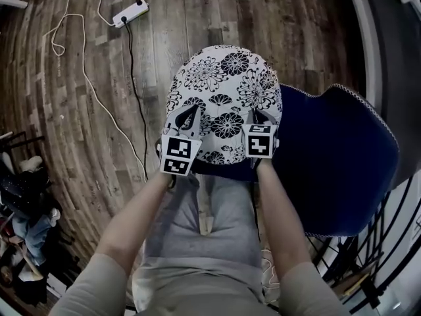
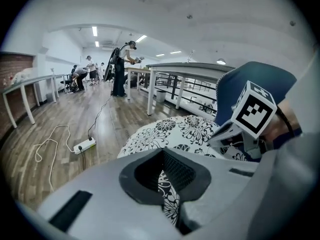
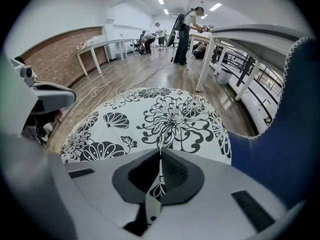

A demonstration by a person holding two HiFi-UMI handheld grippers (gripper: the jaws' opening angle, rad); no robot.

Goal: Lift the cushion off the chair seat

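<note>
A round white cushion with black flower print lies on a blue chair, whose backrest rises at the right. Both grippers sit on the cushion's near edge. My left gripper is on the left of that edge, and in the left gripper view its jaws are shut on a pinched fold of the printed cover. My right gripper is on the right, and in the right gripper view its jaws are shut on a thin upright fold of the cushion. The seat under the cushion is mostly hidden.
A white power strip with a looping white cable lies on the wooden floor beyond the chair. Clutter sits at the lower left. A black railing runs at the right. Tables and people stand far off. The person's legs are just below the cushion.
</note>
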